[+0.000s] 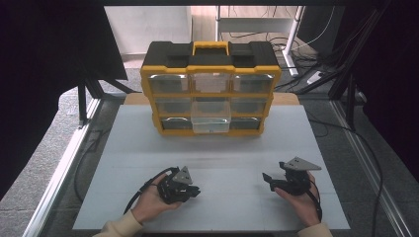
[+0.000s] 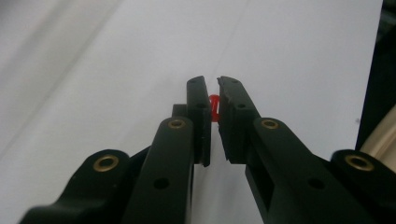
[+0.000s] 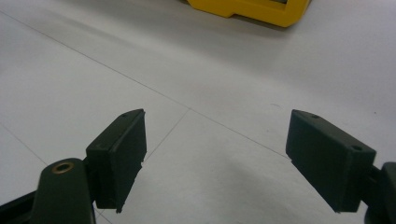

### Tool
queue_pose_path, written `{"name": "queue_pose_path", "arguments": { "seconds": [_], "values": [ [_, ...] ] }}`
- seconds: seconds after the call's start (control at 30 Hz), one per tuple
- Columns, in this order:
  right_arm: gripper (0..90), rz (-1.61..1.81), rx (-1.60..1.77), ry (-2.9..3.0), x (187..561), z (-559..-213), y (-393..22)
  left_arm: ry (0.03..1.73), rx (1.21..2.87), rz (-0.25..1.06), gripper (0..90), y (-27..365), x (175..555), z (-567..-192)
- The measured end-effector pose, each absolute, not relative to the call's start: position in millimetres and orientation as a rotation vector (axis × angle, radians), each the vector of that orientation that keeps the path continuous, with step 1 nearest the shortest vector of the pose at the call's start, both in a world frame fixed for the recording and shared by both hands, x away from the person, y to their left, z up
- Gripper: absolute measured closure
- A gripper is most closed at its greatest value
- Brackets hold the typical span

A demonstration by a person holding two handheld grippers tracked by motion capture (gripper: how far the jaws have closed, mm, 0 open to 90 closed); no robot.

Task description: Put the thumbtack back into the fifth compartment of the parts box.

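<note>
In the left gripper view, my left gripper [image 2: 212, 85] is shut on a small red piece [image 2: 214, 108], pinched between the two black pads just above the white table top. In the high view the left gripper [image 1: 195, 190] lies low at the near left of the table, in a person's hand. My right gripper [image 1: 267, 178] rests at the near right, jaws pointing left. In its own view the right gripper [image 3: 217, 119] stands wide open over bare table, nothing between its pads.
A yellow and black drawer organizer [image 1: 211, 59] stands at the far middle of the white table [image 1: 212, 158]; its clear bottom middle drawer [image 1: 211, 121] is pulled out. Its yellow base [image 3: 252, 9] shows in the right gripper view. Cables and stand legs lie beyond the table.
</note>
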State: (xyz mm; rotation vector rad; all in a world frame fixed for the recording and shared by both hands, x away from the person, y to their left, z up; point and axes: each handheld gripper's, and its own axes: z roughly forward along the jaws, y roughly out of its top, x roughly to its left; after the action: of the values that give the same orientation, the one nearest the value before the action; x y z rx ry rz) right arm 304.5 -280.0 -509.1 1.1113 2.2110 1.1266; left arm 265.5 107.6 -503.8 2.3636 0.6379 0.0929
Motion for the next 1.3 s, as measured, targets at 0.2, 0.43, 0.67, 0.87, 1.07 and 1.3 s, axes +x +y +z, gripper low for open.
{"name": "queue_pose_path", "arguments": {
  "seconds": [0.2,0.43,0.67,0.87,1.07,1.3],
  "values": [
    [20.8,1.125,1.112,2.207,304.7,-509.0,-280.2,0.69,2.246,0.111,82.4,122.0,272.7,-490.3],
    [20.8,1.126,1.113,2.207,304.7,-508.9,-280.3,0.721,2.119,0.149,82.4,134.1,279.9,-468.3],
    [20.8,1.131,1.113,2.208,305.0,-509.1,-280.6,0.729,2.033,0.183,82.4,142.9,287.1,-446.4],
    [20.9,1.136,1.115,2.206,305.2,-508.7,-281.1,0.738,1.964,0.213,82.4,150.8,294.1,-428.0],
    [20.9,1.159,1.113,2.201,305.5,-508.3,-282.7,0.753,1.934,0.216,82.4,152.9,303.2,-421.0],
    [20.9,1.174,1.113,2.204,304.4,-507.6,-283.0,0.759,1.867,0.23,82.4,157.9,311.5,-406.3]
  ]
}}
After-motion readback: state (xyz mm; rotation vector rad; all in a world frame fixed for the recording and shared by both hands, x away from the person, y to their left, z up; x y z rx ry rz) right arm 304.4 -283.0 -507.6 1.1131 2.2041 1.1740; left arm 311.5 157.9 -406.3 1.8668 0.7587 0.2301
